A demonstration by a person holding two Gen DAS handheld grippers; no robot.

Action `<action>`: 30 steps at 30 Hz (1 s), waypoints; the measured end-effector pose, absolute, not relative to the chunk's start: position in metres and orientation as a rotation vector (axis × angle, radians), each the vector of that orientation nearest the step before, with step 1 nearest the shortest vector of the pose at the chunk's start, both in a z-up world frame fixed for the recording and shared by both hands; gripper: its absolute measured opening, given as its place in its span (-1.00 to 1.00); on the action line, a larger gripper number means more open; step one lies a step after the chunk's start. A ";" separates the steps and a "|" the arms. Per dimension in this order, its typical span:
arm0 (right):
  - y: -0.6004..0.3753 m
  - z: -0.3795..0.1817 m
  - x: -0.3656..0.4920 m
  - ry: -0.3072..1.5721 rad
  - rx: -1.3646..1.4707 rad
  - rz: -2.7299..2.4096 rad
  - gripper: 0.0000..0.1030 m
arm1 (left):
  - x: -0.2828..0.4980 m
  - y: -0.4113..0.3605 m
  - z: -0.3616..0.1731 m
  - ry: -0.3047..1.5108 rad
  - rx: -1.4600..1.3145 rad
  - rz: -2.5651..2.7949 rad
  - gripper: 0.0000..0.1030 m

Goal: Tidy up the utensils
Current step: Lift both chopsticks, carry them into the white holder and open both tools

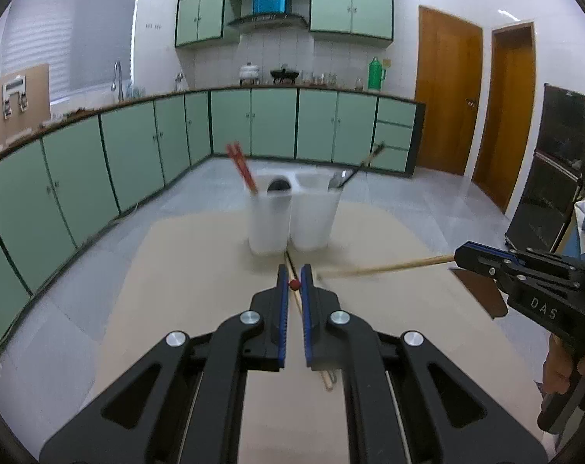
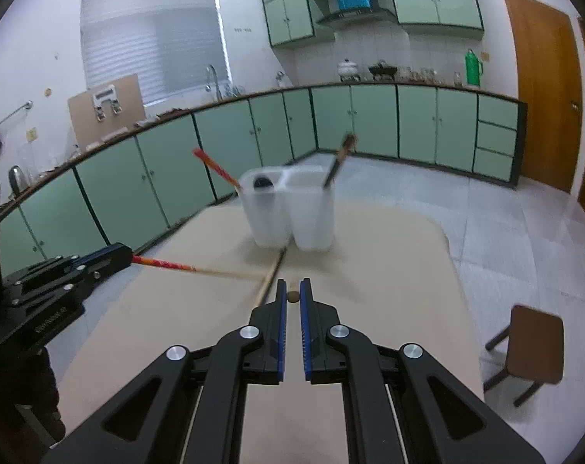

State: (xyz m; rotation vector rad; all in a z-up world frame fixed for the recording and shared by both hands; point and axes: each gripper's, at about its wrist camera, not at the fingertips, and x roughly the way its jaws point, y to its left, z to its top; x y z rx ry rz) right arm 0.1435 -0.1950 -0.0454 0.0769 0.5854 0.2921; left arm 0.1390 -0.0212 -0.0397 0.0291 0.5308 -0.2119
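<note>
Left hand-held gripper (image 1: 294,276) clamps red chopstick (image 2: 165,263); right hand-held gripper (image 2: 292,290) clamps wood chopstick (image 1: 389,266); holder (image 1: 292,212) on bench (image 1: 176,290).

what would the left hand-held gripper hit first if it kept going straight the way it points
Probably the white utensil holder, dead ahead of the left hand-held gripper, which is shut on a red-ended chopstick; depth is unclear.
</note>
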 end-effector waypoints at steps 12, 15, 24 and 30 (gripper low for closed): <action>-0.195 0.008 0.161 0.531 0.082 0.354 -0.87 | 0.153 -0.028 -0.001 0.456 0.036 -0.250 -0.90; -0.197 0.015 0.163 0.529 0.080 0.361 -0.87 | 0.152 -0.028 0.005 0.449 0.033 -0.262 -0.91; -0.205 0.048 0.175 0.496 0.093 0.388 -0.87 | 0.155 -0.025 0.028 0.397 0.039 -0.276 -0.91; -0.207 0.082 0.191 0.437 0.082 0.397 -0.87 | 0.168 -0.027 0.051 0.337 0.048 -0.273 -0.91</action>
